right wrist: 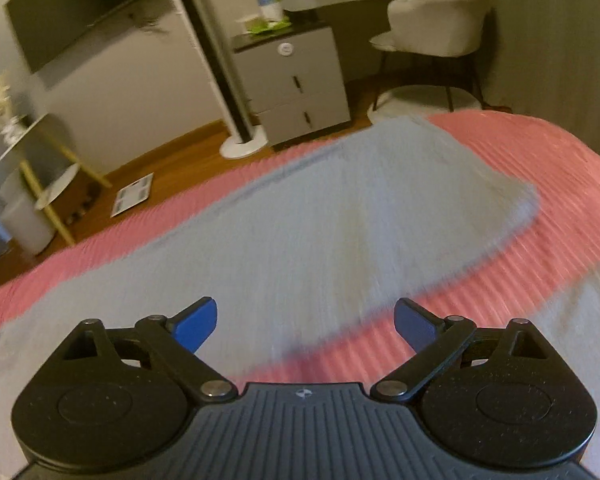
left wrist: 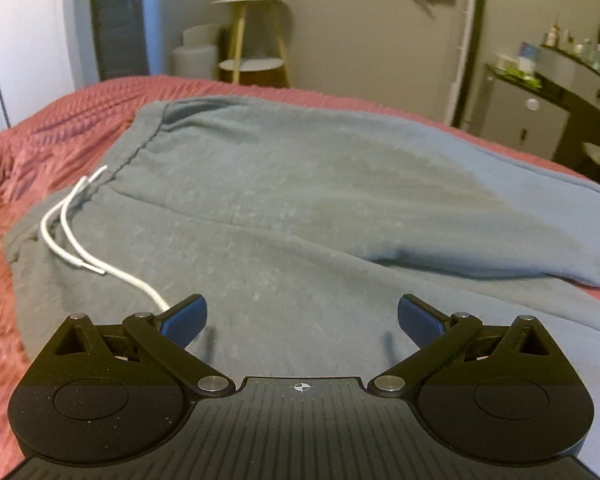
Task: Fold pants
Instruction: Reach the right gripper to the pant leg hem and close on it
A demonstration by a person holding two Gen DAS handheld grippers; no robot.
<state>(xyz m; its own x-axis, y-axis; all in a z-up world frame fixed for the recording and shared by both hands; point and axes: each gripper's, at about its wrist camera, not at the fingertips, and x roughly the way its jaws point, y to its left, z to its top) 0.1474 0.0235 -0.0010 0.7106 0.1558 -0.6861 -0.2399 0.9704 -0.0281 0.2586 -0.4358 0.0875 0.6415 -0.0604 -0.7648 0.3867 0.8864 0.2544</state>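
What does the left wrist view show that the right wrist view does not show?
Only the left wrist view shows the waistband and white drawstring of the pants. Only the right wrist view shows the leg end, a white chair and the wooden floor. Both show the grey pants on the pink bedspread, and an open claw, left and right, holding nothing.
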